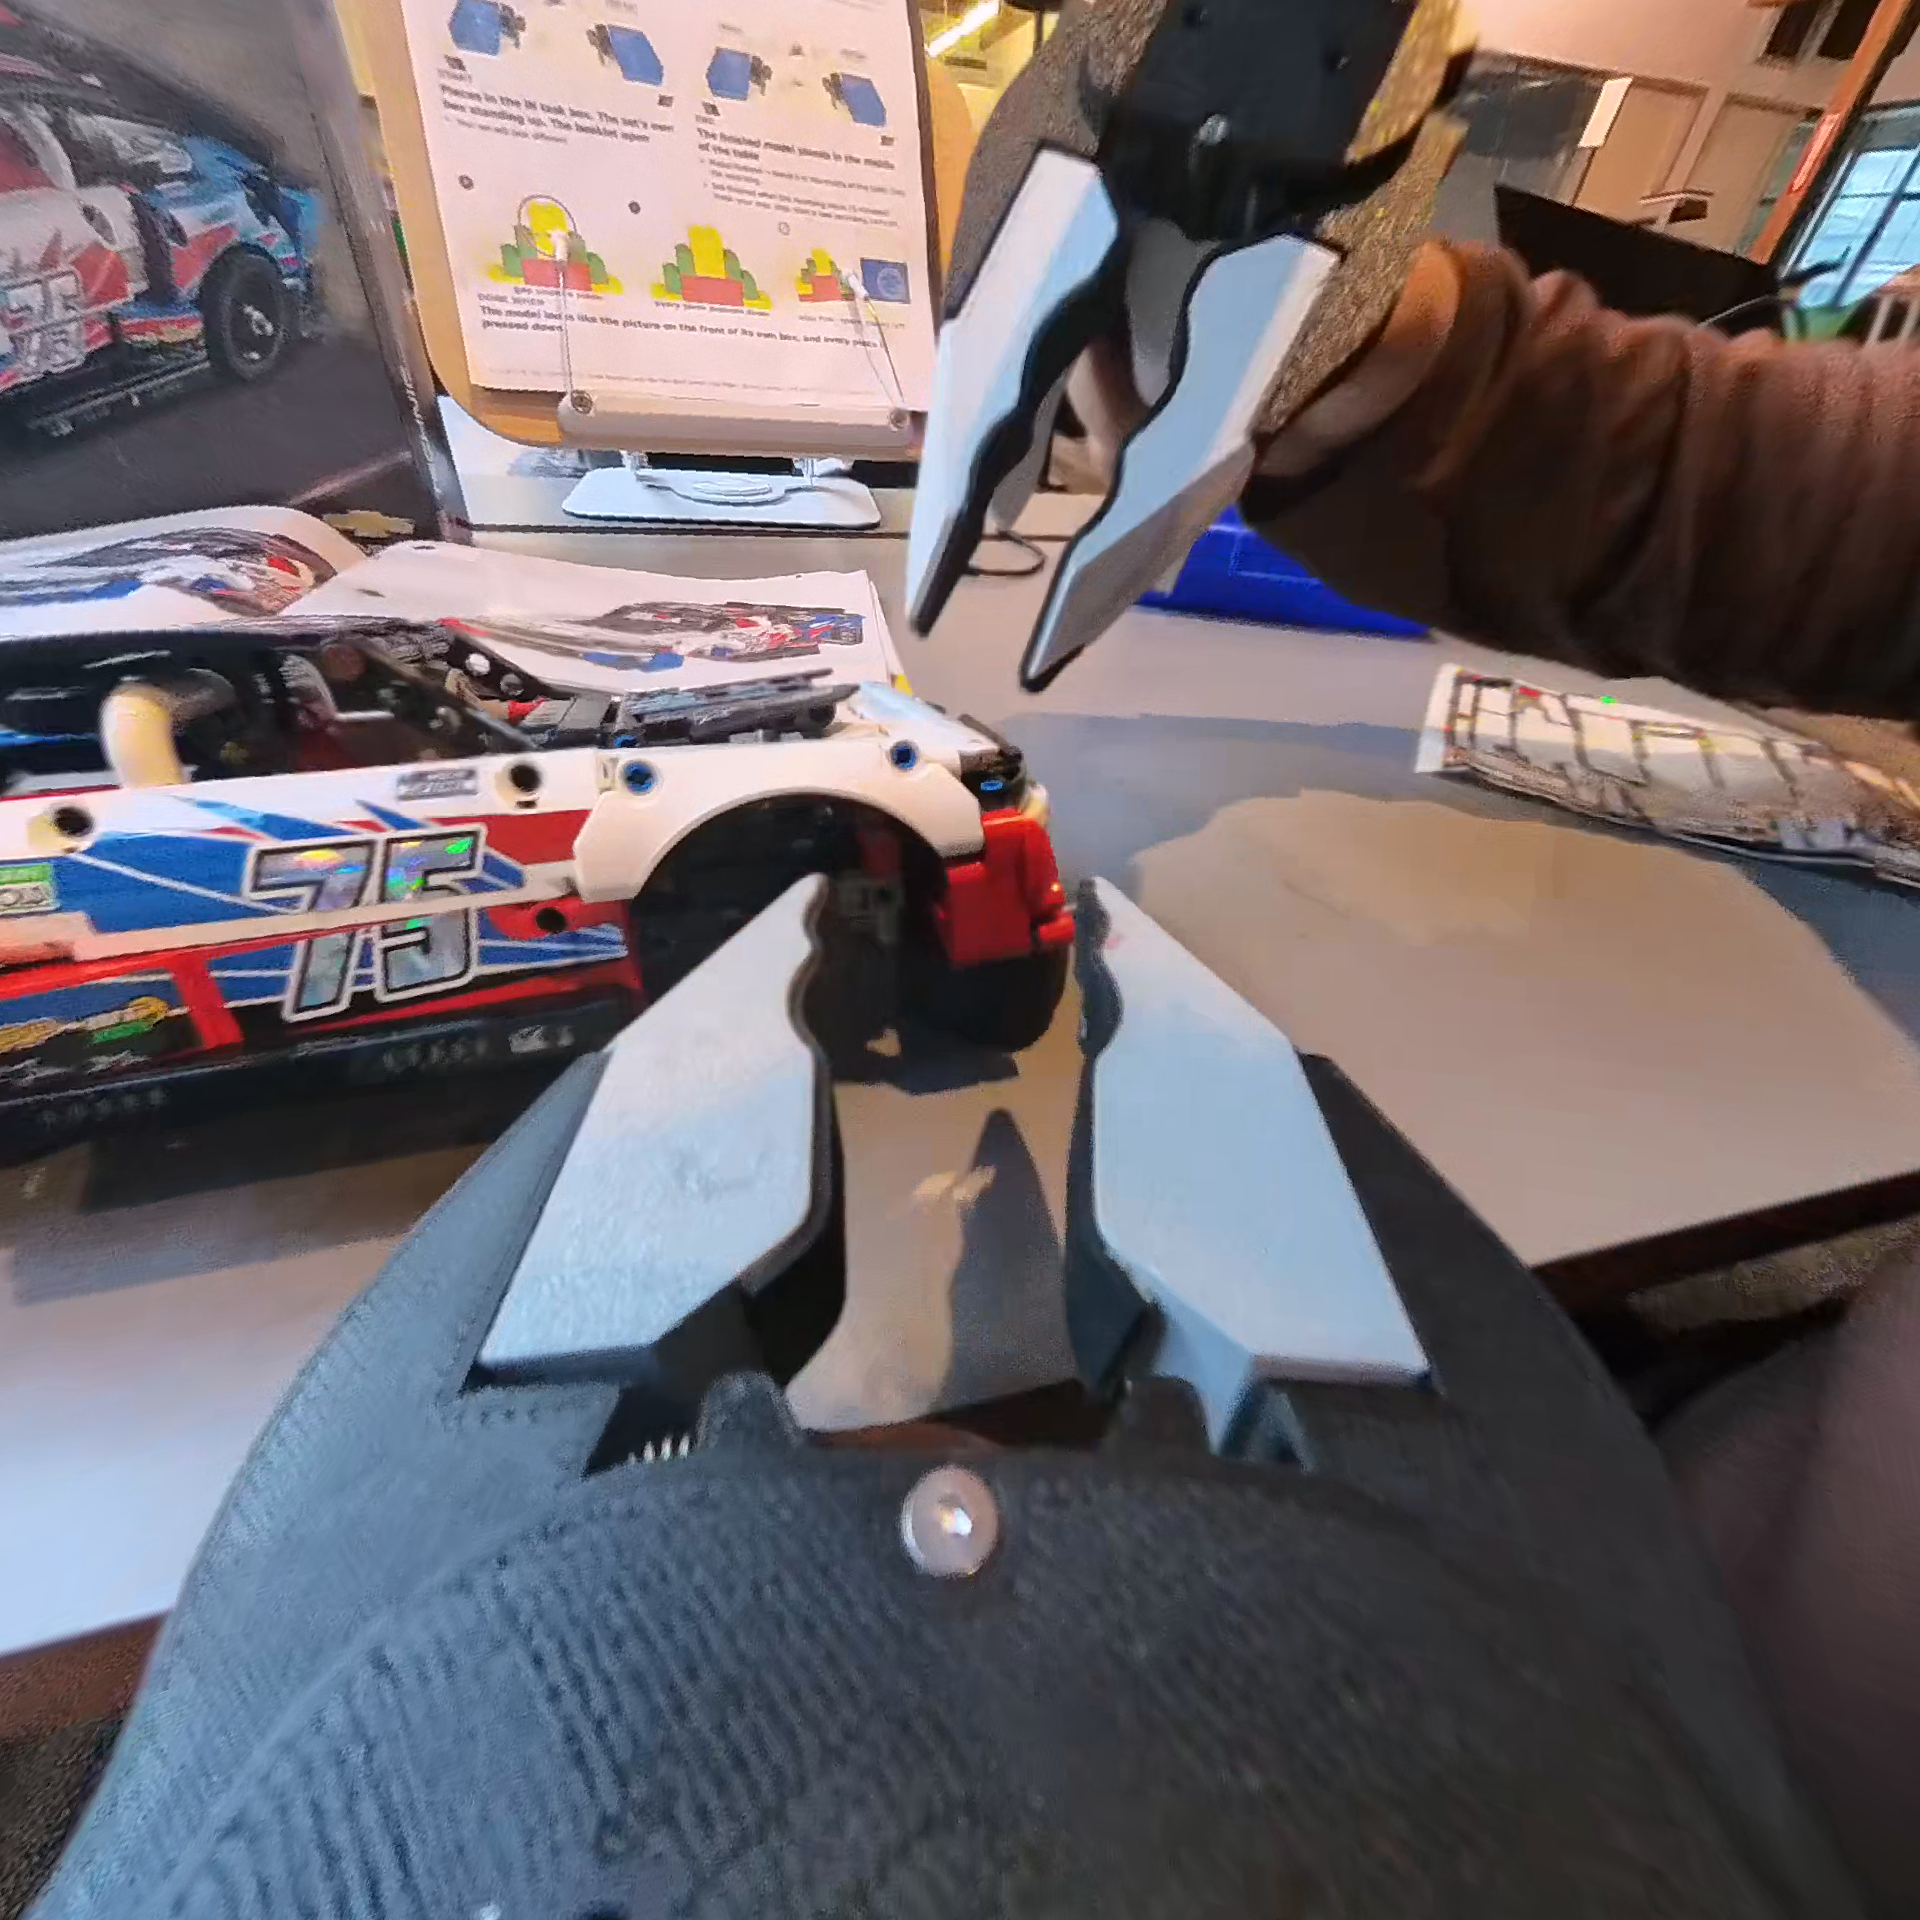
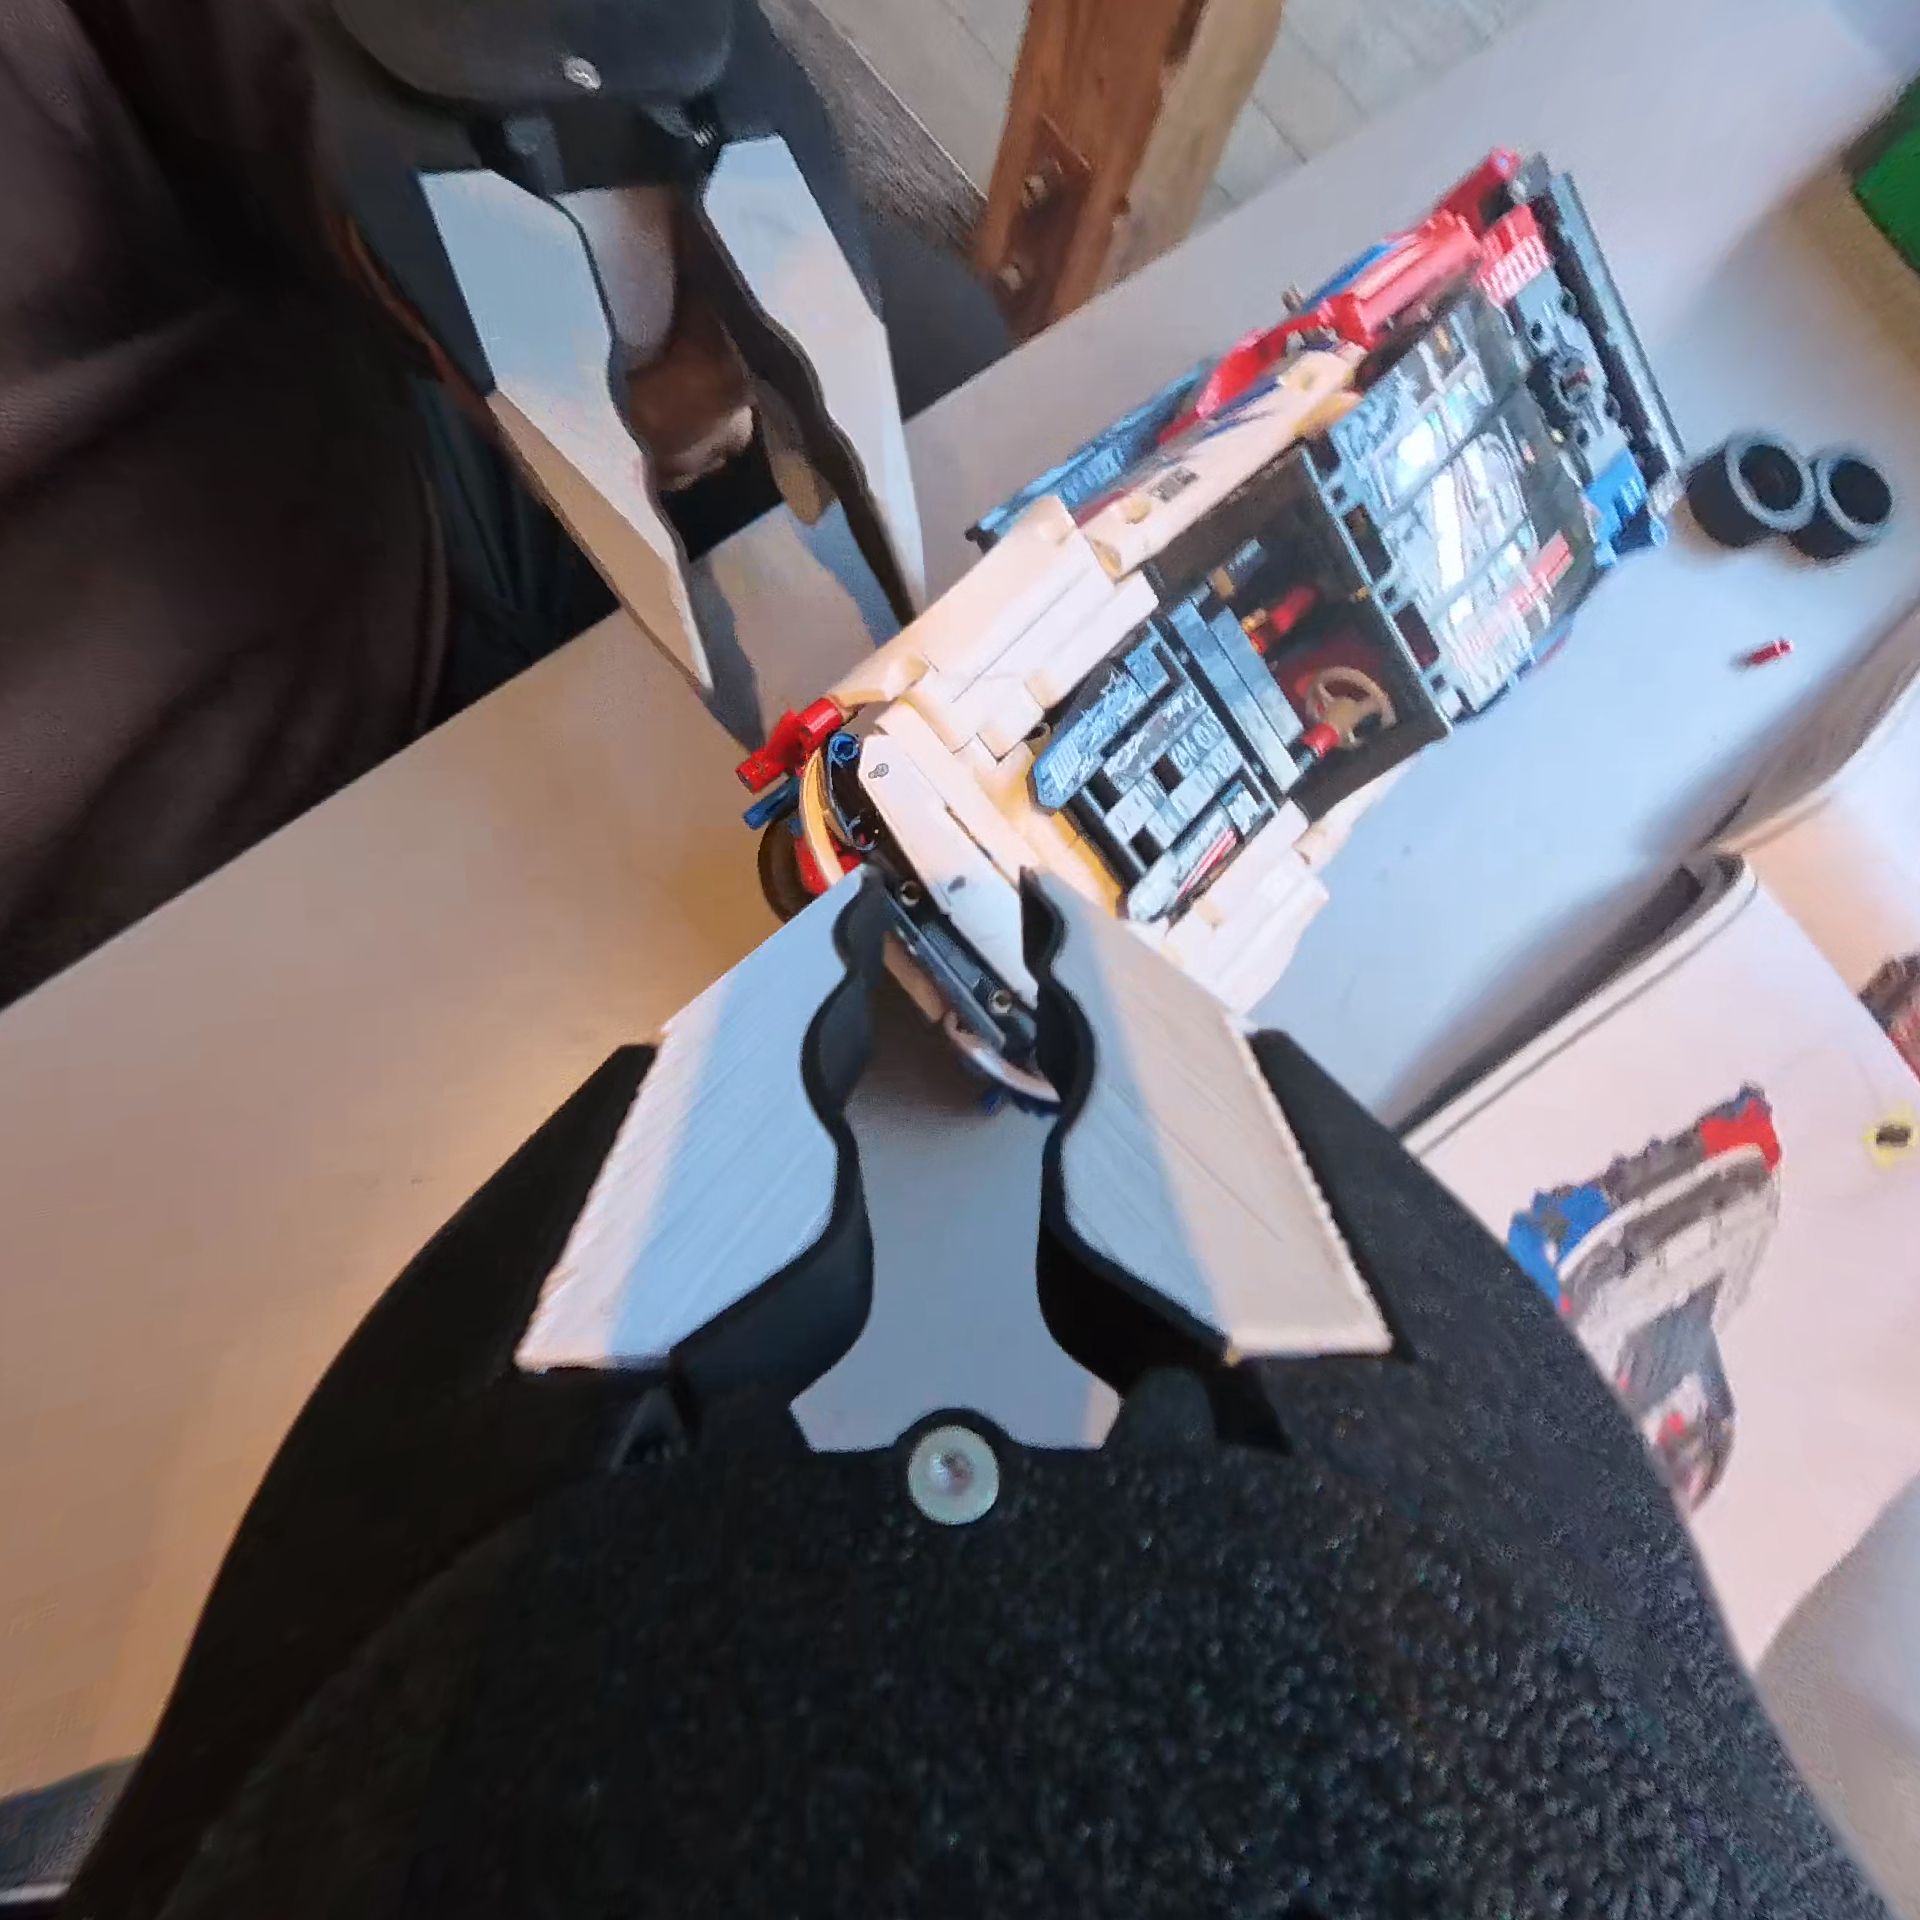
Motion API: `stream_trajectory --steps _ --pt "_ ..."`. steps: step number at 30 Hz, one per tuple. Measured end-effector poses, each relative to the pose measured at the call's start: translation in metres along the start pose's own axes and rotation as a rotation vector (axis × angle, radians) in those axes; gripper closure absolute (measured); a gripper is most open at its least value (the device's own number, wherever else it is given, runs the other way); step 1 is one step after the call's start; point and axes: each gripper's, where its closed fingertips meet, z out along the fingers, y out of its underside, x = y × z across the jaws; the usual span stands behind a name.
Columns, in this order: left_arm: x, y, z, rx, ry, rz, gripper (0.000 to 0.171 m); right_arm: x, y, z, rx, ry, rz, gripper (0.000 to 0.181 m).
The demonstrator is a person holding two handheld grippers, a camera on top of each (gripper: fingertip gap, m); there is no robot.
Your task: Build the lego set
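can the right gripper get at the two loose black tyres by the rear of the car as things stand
Probably not directly. The open right gripper sits at the nose of the white, red and blue lego race car, and the two loose black rubber tyres lie past its far end, so the car's length is in the way.

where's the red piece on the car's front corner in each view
Left wrist view: the red piece sits just above centre, at the right end of the lego car, beside the wheel arch.
Right wrist view: the same red piece is left of centre, at the car's near corner, just under the left gripper.
Shared landmark: the white bodywork next to it.
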Motion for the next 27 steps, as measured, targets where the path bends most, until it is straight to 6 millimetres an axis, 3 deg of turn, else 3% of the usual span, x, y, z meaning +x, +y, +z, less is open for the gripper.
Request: stream_trajectory --steps 4,7,10,12,14,18,20,23,27 --pt "-0.002 -0.008 -0.022 0.032 0.024 0.025 0.127 0.004 -0.003 -0.025 -0.005 0.121 0.123 0.152" --pt "-0.005 -0.028 -0.041 0.096 0.043 0.082 0.129 0.006 -0.003 -0.045 0.03 0.231 0.225 0.149" --pt "-0.023 -0.057 -0.061 0.18 0.006 0.107 0.131 0.01 0.013 -0.053 0.045 0.335 0.431 0.139" --pt "-0.047 -0.07 -0.072 0.192 -0.042 0.1 0.131 0.006 0.017 -0.05 0.104 0.338 0.572 0.12" --pt "-0.078 -0.07 -0.083 0.152 -0.101 0.08 0.127 0.003 0.019 -0.044 0.162 0.365 0.681 0.113" --pt "-0.164 -0.065 -0.113 0.04 -0.248 0.026 0.11 -0.003 0.023 -0.033 0.262 0.403 0.839 0.103" --pt "-0.198 -0.066 -0.127 0.038 -0.221 -0.063 0.11 -0.009 0.025 -0.026 0.292 0.377 0.889 0.094" --pt "-0.231 -0.054 -0.127 -0.048 -0.123 -0.132 0.104 -0.016 0.04 -0.017 0.25 0.375 0.938 0.084" --pt "-0.264 -0.025 -0.108 -0.241 0.003 -0.134 0.084 -0.024 0.041 -0.011 0.281 0.324 0.94 0.083"
